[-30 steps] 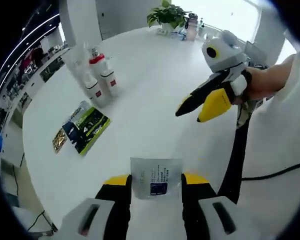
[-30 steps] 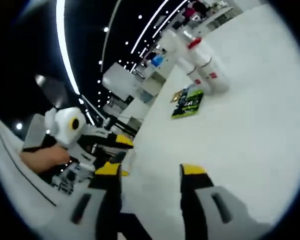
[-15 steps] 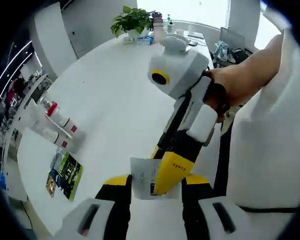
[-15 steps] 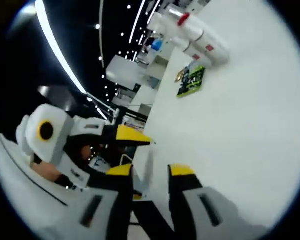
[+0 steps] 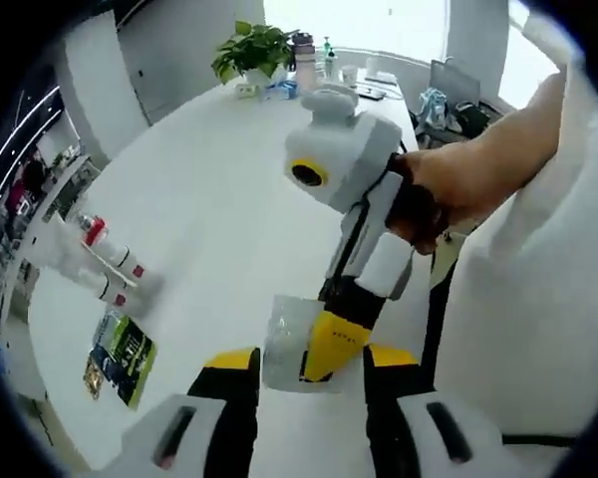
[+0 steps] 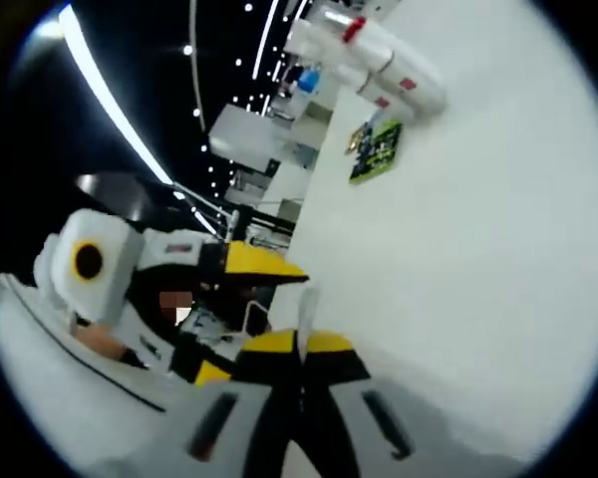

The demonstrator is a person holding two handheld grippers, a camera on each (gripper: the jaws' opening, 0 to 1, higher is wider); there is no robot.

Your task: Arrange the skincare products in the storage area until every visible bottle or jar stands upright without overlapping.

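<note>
A white sachet with a blue label sits between the yellow-tipped jaws of my left gripper, which is shut on it. My right gripper reaches in from the right and has its yellow tip clamped over the sachet's right part. In the right gripper view my right gripper is shut on the sachet's thin edge, and the left gripper is just behind it. White bottles with red caps stand far off on the white table, beside flat green packets.
The round white table stretches ahead. At its far edge stand a potted plant and several small items. A person's hand holds the right gripper, with a white sleeve to the right.
My right gripper has closed from open onto the sachet held by the left gripper. Both views shifted slightly with the hands; the bottles and packets stayed where they were.
</note>
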